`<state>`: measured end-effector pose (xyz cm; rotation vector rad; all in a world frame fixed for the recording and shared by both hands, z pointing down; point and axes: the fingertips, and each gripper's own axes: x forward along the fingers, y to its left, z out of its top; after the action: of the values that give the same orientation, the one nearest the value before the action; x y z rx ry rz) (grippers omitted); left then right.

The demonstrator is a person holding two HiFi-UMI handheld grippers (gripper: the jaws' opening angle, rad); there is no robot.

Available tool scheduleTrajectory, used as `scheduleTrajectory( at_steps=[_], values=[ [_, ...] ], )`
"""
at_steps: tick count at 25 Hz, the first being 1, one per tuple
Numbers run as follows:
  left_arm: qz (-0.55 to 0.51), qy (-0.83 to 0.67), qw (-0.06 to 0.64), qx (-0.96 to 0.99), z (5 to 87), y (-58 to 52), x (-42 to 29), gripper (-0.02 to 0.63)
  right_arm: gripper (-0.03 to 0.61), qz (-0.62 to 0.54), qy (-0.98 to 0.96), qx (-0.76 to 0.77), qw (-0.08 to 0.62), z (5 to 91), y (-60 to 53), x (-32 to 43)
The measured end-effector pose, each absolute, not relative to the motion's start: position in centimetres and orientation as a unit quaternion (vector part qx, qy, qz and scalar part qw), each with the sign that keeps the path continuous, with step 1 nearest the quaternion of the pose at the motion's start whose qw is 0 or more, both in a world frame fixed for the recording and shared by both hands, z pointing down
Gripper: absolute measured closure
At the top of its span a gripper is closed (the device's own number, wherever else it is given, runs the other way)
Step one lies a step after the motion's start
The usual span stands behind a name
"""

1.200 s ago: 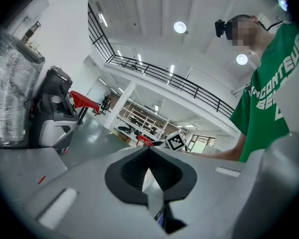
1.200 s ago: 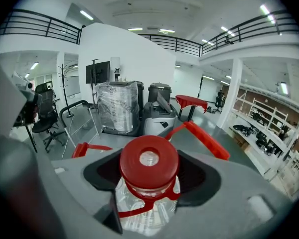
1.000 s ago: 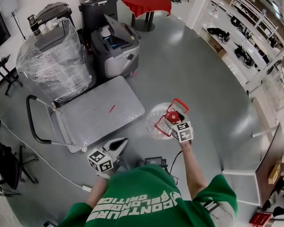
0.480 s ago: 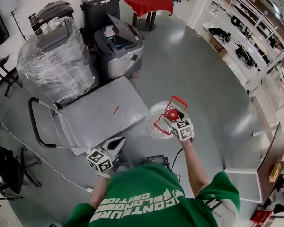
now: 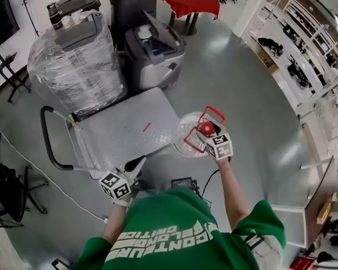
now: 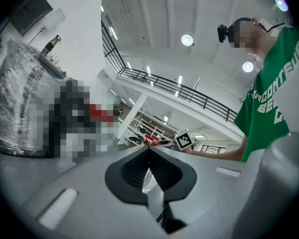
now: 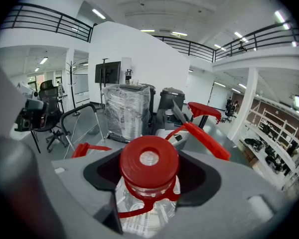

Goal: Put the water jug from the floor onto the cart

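So my right hand-held gripper [image 5: 207, 131] is clamped on the neck of the water jug [image 5: 187, 133], right under the red cap [image 7: 149, 162]. The cap points straight back at the gripper camera, so the jug's long axis runs straight away from it, with the clear body on the far side of the jaws. My right arm is stretched out in front of me.

The jug sits just beside the right edge of the cart [image 5: 121, 129]. I honestly can't tell whether its bottom is off the floor yet. The flat deck lies to my left and a bit ahead of the jug, so I figure the coming move is sideways to the left.

My left hand-held gripper [image 5: 137, 163] has its jaws together on nothing. It's tucked low near my body, pointing at the cart's near edge.
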<state>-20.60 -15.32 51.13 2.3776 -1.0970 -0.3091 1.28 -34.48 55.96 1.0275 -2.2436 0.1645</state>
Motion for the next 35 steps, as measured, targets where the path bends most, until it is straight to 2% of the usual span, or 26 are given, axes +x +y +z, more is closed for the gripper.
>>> scheduleTrajectory(
  at_steps=[11,21,35],
  values=[
    [-0.134,-0.47,0.252,0.835,52.0,-13.6,-27.0,0.606,0.278,0.054,-0.877,0.34,0.334,57.4,-36.5,-6.7],
    [-0.135,-0.528,0.263,0.796,52.5,-14.1,-30.9,0.606,0.278,0.047,-0.892,0.258,0.368,61.7,-38.3,-13.8],
    [-0.125,-0.56,0.273,0.772,52.1,-19.4,-32.5,0.606,0.278,0.043,-0.898,0.179,0.4,64.9,-42.4,-20.2]
  ],
)
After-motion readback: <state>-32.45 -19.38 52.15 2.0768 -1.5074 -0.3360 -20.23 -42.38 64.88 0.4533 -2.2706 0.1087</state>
